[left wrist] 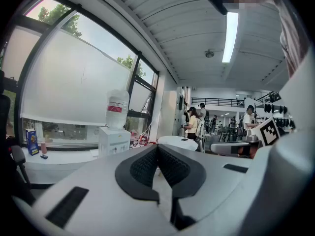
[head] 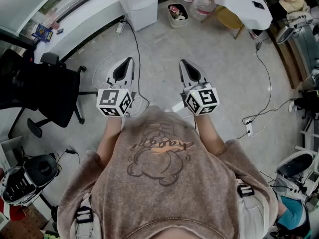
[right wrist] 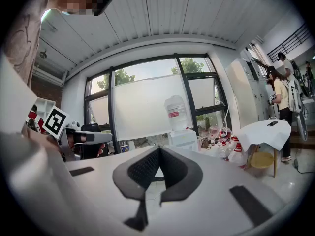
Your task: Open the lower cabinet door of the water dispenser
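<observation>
Far across the floor (head: 214,59) stands the water dispenser (head: 140,5) — the left gripper (head: 127,63) and right gripper (head: 185,66) point toward it, jaws shut tight, holding nothing, too far to reach

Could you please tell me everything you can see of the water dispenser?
The water dispenser is a white, box-shaped cabinet, plastic by its look. It stands upright on the grey floor, close to the white window ledge. A clear water bottle with a red label sits on top of it. What look like small taps show on its upper front. Its lower door cannot be made out from here.
</observation>
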{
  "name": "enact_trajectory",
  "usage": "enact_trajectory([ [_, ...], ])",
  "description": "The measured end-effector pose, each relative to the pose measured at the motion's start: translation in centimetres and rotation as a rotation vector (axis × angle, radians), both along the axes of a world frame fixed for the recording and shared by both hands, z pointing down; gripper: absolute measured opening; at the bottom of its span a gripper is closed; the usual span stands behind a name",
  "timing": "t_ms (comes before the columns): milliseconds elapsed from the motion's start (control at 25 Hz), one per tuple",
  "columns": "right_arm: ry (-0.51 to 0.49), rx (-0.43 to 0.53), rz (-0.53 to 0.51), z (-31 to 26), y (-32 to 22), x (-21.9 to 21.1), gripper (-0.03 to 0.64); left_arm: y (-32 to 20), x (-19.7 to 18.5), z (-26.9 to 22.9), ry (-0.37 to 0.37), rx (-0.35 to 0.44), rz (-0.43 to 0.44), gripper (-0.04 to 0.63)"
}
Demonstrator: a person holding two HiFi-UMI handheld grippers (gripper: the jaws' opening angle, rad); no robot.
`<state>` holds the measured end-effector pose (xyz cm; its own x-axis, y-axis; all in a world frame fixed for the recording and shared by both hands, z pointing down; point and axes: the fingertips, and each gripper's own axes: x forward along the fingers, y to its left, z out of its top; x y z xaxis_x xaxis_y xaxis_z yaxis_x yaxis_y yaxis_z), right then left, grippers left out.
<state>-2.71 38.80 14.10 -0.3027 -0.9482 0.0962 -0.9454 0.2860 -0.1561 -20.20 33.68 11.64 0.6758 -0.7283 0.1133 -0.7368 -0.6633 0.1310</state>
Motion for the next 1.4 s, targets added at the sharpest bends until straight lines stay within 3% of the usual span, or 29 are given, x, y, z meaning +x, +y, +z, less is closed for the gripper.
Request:
enact_trajectory([
  [400, -0.024, 0.031, -0.008, -0.4, -1.4, -1.6, 0.003, -2.4, -0.6, 0.1, 0.0, 0.011, 0.033, 0.012],
  [760, -0.036, -0.003, 0.036, 0.5, -4.3, -0.7, 0.003, -6.1, 0.0, 1.0, -0.023, -0.007, 0.063, 0.012],
  [1400, -0.039, 0.006, -0.008, 1.1, -17.9, 6.4, 0.005, -18.8, 7.2, 1.3, -0.024, -0.004, 0.052, 0.013],
])
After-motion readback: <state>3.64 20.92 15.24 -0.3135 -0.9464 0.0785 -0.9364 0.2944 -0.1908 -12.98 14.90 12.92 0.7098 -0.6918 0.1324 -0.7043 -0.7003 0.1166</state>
